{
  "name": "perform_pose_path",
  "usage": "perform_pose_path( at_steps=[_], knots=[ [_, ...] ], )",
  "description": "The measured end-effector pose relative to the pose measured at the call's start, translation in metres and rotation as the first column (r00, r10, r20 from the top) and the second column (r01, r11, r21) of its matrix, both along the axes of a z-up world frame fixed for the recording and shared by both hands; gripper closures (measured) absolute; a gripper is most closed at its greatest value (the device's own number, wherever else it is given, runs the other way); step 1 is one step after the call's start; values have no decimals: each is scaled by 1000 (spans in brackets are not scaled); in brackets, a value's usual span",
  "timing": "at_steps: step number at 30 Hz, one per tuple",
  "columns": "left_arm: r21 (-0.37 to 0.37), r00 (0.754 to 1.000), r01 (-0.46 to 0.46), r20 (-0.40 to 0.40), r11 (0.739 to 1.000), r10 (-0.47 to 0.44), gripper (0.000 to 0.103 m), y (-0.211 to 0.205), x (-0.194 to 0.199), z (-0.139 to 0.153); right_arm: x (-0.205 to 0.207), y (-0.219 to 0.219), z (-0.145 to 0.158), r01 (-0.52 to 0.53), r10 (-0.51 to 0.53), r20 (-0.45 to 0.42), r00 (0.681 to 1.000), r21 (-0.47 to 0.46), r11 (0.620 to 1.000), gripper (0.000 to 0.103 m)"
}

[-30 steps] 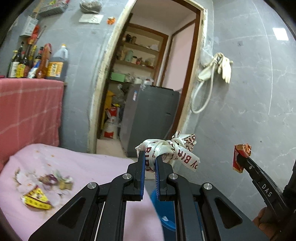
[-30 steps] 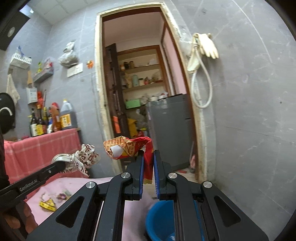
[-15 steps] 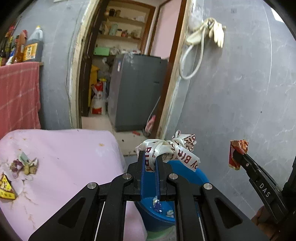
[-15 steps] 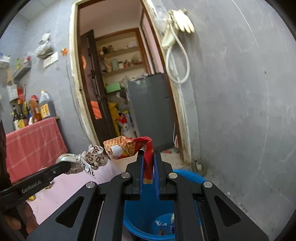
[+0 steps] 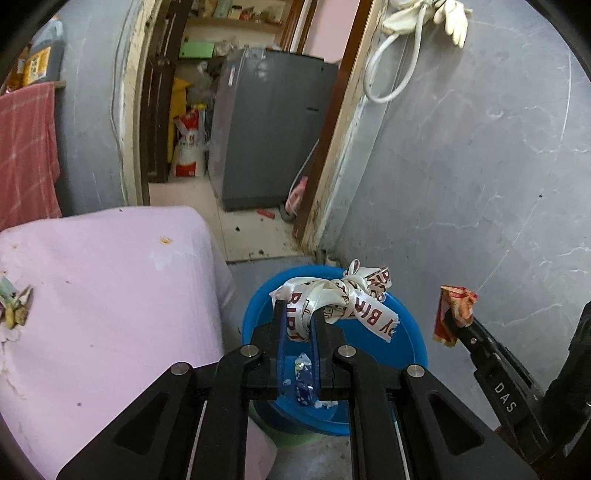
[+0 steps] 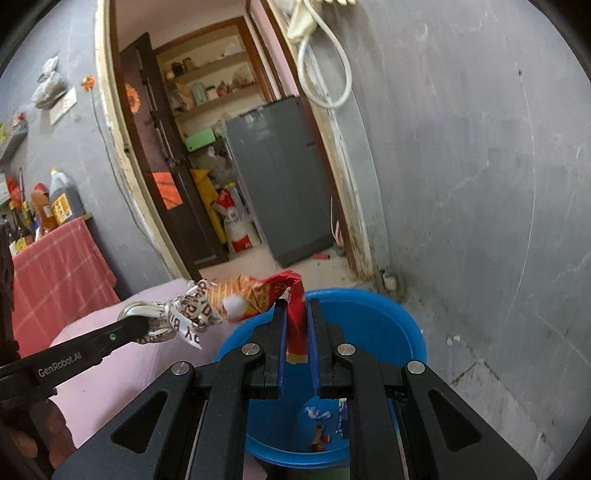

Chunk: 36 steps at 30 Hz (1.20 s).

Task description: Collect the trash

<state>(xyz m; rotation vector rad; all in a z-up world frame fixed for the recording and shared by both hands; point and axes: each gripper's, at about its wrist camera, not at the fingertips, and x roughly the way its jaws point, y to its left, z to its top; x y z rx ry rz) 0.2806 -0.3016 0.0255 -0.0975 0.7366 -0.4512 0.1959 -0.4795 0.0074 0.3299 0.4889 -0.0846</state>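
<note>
Left gripper (image 5: 298, 314): clenched on a knotted white ribbon (image 5: 343, 299) with red lettering; ribbon bunched above and to the right of the jaws, held over the bucket.

Right gripper (image 6: 297, 314): clamped on a crumpled red and orange wrapper (image 6: 258, 293); red strip pinched between the jaws, printed orange part sticking out to the left, over the bucket's near rim.

Both grippers side by side, ribbon and wrapper just beside each other in the right wrist view.

Blue bucket (image 5: 413, 343): directly below both grippers, standing on the floor in the corner by the grey wall; small scraps of trash (image 6: 319, 424) at its bottom.

Pink-covered surface (image 5: 110, 295): left of the bucket, edge just beside it; a few bits of trash (image 5: 13, 306) lying near its far left edge.

Doorway (image 5: 236, 110): beyond the bucket, with a grey appliance (image 5: 269, 129) inside and shelves behind.

Red checked cloth (image 5: 26, 147): hanging at far left.

White hose and gloves (image 5: 417, 26): on the wall, upper right.
</note>
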Motion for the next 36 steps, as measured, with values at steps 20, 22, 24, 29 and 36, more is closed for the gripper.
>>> perform_pose_path(
  at_steps=[20, 22, 24, 29, 36],
  knots=[
    [-26, 998, -2, -67, 1000, 1, 71, 6, 17, -11, 28, -12, -12, 78, -80, -138, 987, -19, 997, 40],
    [-31, 998, -11, -67, 999, 9, 71, 10, 17, -9, 33, -12, -16, 90, -95, -189, 977, -37, 995, 28],
    [-34, 998, -14, -64, 999, 12, 71, 13, 18, -6, 35, -13, -20, 94, -99, -212, 972, -33, 995, 28],
    [-46, 998, 0, -63, 999, -3, 71, 14, 18, -6, 34, -14, -25, 100, -102, -238, 966, -22, 995, 22],
    [-56, 995, 69, -66, 996, -73, 71, 8, 17, -7, 29, -14, -20, 72, -69, -206, 976, 7, 997, 21]
  ],
)
